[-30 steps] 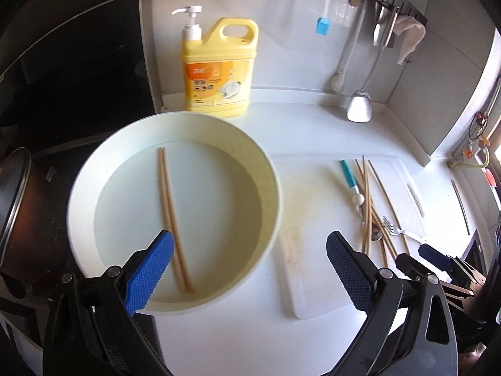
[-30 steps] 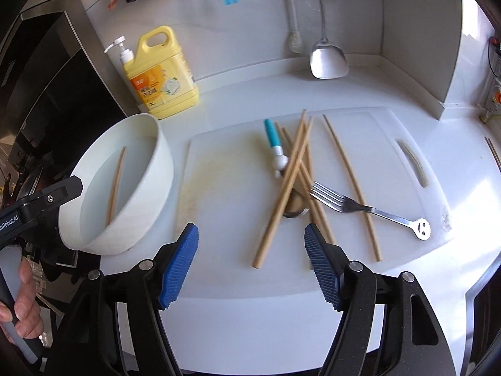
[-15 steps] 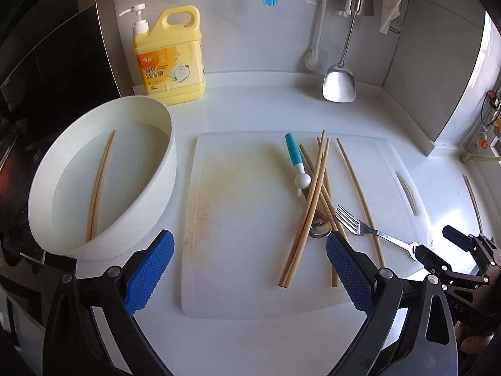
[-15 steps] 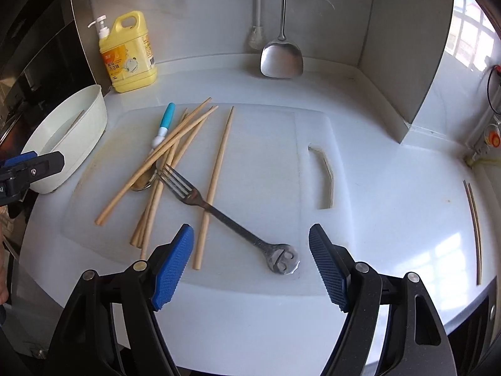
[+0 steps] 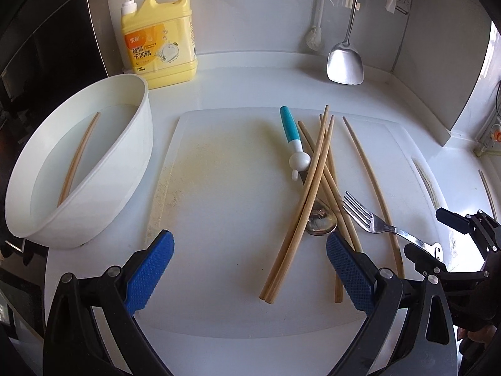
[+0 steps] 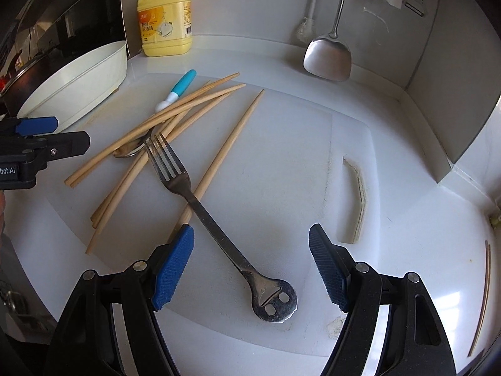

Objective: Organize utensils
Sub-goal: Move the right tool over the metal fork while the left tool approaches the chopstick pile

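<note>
My right tongs (image 6: 250, 266) hang spread over the fork (image 6: 200, 203) handle on the board (image 6: 281, 163); left tongs (image 5: 249, 272) spread too, holding nothing. I'd pinch mid-handle, lifting clear of the chopsticks (image 6: 175, 119) it crosses. Open room lies rightward; the bowl (image 5: 137, 144) crowds the left.

We see a white plastic cutting board (image 5: 238, 206), matt and stained yellowish in patches, carrying pale, unvarnished-looking wooden chopsticks (image 5: 308, 194) and a shiny metal fork (image 6: 200, 206) with a face-shaped handle end. Beside it sits a smooth, glossy white plastic basin (image 5: 125, 169). A glossy yellow plastic detergent jug (image 5: 159, 37) and a polished steel spatula (image 5: 344, 62) stand against the smooth white wall.
</note>
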